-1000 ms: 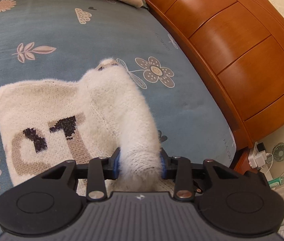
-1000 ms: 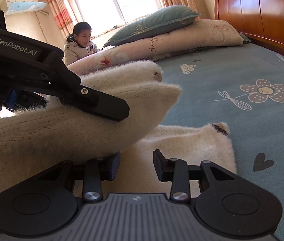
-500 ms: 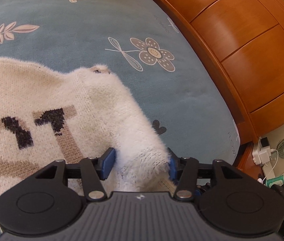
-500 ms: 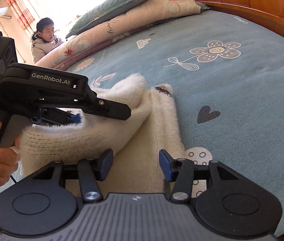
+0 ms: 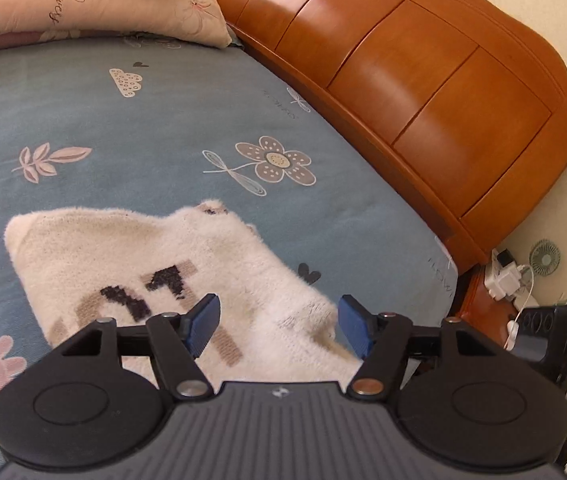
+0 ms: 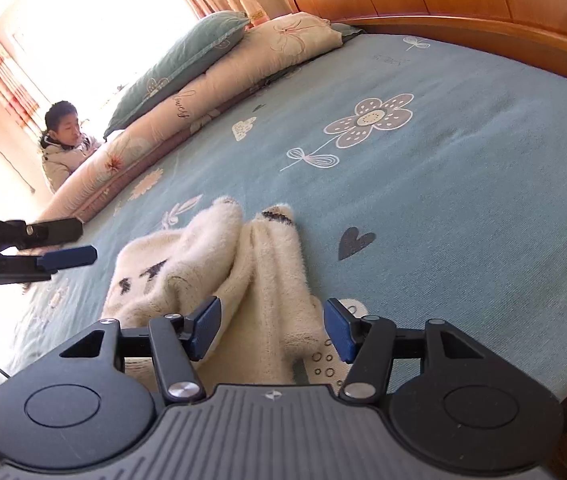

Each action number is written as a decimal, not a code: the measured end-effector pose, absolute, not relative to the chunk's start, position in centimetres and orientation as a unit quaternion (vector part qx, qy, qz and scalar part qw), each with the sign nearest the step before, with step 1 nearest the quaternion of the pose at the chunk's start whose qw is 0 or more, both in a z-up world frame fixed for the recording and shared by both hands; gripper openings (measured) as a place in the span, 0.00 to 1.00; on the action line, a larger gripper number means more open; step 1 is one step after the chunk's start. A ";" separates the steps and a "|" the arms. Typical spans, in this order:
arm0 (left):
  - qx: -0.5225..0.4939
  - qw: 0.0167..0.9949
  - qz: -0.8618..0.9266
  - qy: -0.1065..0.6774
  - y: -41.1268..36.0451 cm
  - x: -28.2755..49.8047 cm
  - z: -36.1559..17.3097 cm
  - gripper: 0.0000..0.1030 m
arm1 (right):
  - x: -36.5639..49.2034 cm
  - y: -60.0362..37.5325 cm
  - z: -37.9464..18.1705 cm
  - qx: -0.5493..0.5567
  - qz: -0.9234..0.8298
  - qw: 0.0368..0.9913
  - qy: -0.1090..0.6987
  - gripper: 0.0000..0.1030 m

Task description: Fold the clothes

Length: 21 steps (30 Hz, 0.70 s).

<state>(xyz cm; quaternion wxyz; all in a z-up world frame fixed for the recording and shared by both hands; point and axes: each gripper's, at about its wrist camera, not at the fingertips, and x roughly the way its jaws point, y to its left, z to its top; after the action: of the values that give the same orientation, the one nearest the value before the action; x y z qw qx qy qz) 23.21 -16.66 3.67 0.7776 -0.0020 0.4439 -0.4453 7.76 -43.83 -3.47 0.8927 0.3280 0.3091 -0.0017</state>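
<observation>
A fuzzy cream sweater (image 5: 131, 256) with a brown and black knitted pattern lies flat on the blue bedsheet (image 5: 123, 132). One sleeve (image 6: 275, 264) is folded along its edge, with the dark-striped cuff (image 6: 277, 214) pointing up the bed. My left gripper (image 5: 279, 326) hovers over the near end of the sweater; its jaws are opening and the blue pads touch nothing. The right wrist view shows that left gripper (image 6: 87, 240) at the left edge, clear of the cloth. My right gripper (image 6: 271, 328) stands open above the sleeve's near end, not pressing it.
A wooden headboard (image 5: 423, 80) runs along the right side of the bed. Pillows and a rolled quilt (image 6: 219, 76) lie at the far end. A person (image 6: 65, 140) sits beyond the bed by the bright window. A power strip (image 5: 505, 276) and a small fan (image 5: 544, 258) lie below the bed's corner.
My left gripper has let go of the sleeve, which now lies on the sweater, and has drawn back. The right gripper's jaws have spread wider and it has shifted sideways.
</observation>
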 end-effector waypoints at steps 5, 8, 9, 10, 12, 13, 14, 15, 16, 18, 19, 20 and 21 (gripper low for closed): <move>0.049 0.785 -0.422 0.451 -13.0 21.2 0.7 0.64 | 8.8 -43.5 -4.5 0.396 0.062 0.858 0.322 0.65; 0.021 0.778 -0.411 0.474 -10.9 21.4 -1.3 0.64 | 9.7 -43.4 -5.6 0.443 0.087 0.833 0.318 0.80; 0.014 0.779 -0.409 0.475 -10.5 21.5 -1.7 0.64 | 10.1 -43.5 -5.9 0.452 0.090 0.827 0.320 0.83; 0.007 0.780 -0.409 0.474 -10.3 21.5 -1.9 0.66 | 10.6 -43.6 -6.3 0.462 0.093 0.820 0.323 0.86; -0.007 0.779 -0.413 0.472 -10.0 21.7 -2.1 0.70 | 11.8 -43.9 -7.3 0.486 0.098 0.801 0.334 0.89; -0.012 0.780 -0.413 0.471 -10.0 21.7 -2.1 0.70 | 12.4 -44.2 -7.9 0.502 0.105 0.789 0.337 0.90; -0.012 0.779 -0.415 0.469 -10.1 21.7 -2.2 0.72 | 12.8 -44.5 -8.4 0.519 0.109 0.777 0.338 0.90; -0.005 0.779 -0.417 0.468 -10.3 21.7 -2.2 0.73 | 13.3 -44.8 -8.7 0.532 0.113 0.769 0.336 0.90; 0.001 0.779 -0.420 0.466 -10.5 21.6 -2.2 0.74 | 13.7 -44.9 -8.8 0.537 0.118 0.766 0.334 0.92; 0.019 0.779 -0.423 0.463 -11.0 21.3 -2.3 0.76 | 15.1 -44.7 -8.8 0.525 0.117 0.769 0.345 0.95; 0.028 0.779 -0.424 0.461 -11.2 21.2 -2.3 0.76 | 15.8 -44.5 -8.7 0.515 0.114 0.772 0.355 0.95; 0.034 0.779 -0.424 0.460 -11.4 21.1 -2.3 0.77 | 16.6 -44.3 -8.6 0.501 0.110 0.776 0.368 0.95; 0.046 0.780 -0.424 0.458 -11.6 20.8 -2.2 0.77 | 17.4 -44.0 -8.4 0.487 0.109 0.780 0.379 0.95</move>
<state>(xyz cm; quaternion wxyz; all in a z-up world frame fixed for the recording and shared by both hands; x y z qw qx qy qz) 20.82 -11.64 -2.16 0.7803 0.0455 0.4577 -0.4238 17.41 -44.02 -8.40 0.7797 0.4866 0.3787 0.1087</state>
